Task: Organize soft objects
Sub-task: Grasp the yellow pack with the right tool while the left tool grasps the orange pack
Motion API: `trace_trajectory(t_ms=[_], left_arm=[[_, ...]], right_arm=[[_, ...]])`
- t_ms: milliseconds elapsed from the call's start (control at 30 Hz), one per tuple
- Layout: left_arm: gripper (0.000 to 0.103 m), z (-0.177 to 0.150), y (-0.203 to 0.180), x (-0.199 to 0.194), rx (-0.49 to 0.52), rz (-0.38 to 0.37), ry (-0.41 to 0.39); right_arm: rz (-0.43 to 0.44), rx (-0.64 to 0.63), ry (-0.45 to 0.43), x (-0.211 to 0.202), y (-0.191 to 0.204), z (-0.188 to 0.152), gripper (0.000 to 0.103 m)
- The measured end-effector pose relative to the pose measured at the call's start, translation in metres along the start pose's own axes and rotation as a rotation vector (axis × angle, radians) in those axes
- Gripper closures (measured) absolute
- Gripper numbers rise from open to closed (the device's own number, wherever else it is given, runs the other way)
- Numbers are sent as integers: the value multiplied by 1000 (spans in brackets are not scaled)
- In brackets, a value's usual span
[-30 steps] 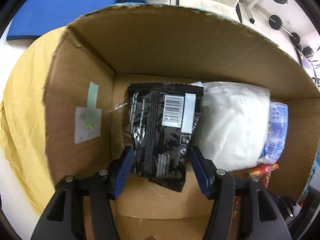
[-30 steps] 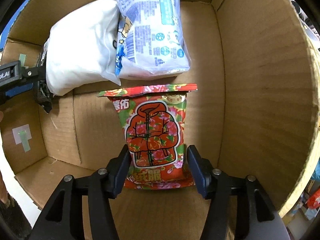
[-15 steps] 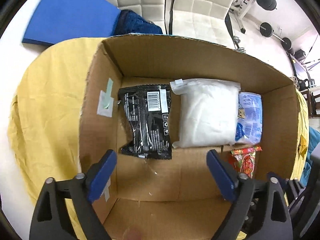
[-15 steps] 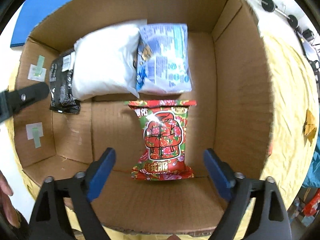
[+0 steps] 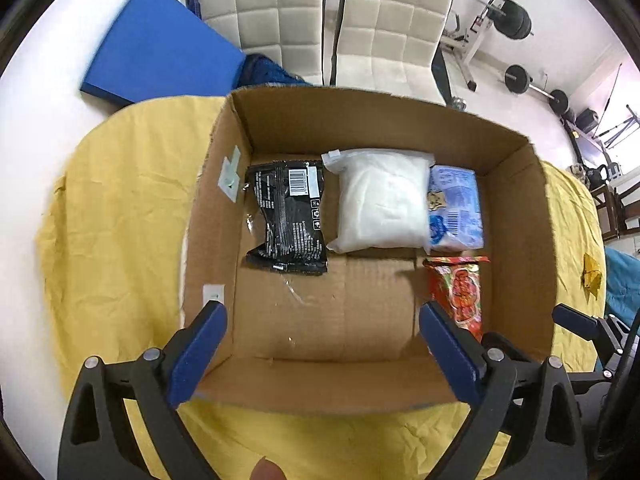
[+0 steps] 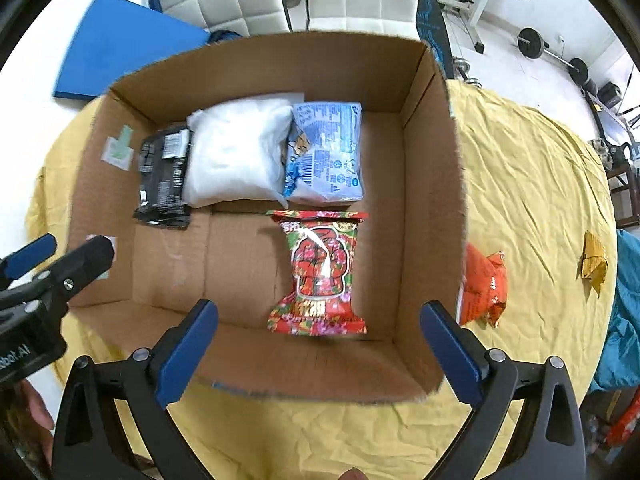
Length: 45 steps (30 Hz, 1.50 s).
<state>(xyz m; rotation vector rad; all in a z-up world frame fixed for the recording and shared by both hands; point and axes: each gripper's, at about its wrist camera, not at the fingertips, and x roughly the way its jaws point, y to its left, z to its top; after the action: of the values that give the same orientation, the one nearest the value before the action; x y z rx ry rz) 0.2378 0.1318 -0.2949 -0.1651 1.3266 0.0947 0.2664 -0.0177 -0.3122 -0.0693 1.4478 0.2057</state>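
Four soft packs lie in the cardboard box (image 6: 432, 168): a black pack (image 5: 288, 216), white bag (image 5: 380, 200) and blue pack (image 6: 326, 152) side by side along the far wall, touching; the red pack (image 6: 320, 272) sits nearer, right of centre. The floor's near-left part is bare. An orange pack (image 6: 482, 284) lies outside the right wall on the yellow-covered bench (image 6: 532, 184). The left tool (image 5: 322, 320) and right tool (image 6: 318, 320) hang above the near rim, jaws just opened wide, empty.

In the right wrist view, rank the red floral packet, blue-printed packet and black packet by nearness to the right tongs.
1. Red floral packet, just ahead of the open right tongs.
2. Blue-printed packet, beyond it.
3. Black packet, far left.
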Motion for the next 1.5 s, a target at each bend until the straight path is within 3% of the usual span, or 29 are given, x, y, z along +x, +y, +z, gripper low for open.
trace_trajectory(t_ms=[267,467,833,1000,1133,1300,1500], left_arm=[[4,-23,-17,-57,10,11,-97],[4,-40,-27,-89,24,10,-124],[4,-44,-62,-124,23,25,-171],[4,-34,-114,-130,74,31,-202],[4,-22,-174,-116,147,4,-178],[4,-8,-263,-72,288,-15,-85],[4,5,-344,0,377,-14,76]], right_arm=[[20,-9,-94,-54,-11,-28,0],[66,7,-137,-91,-24,-52,0],[126,63,-198,-123,-73,-64,0],[114,175,-204,-127,-144,-65,0],[44,288,-197,-121,-225,-71,0],[-15,414,-158,-105,-317,-86,0],[-35,500,-92,-80,-410,-100,0]])
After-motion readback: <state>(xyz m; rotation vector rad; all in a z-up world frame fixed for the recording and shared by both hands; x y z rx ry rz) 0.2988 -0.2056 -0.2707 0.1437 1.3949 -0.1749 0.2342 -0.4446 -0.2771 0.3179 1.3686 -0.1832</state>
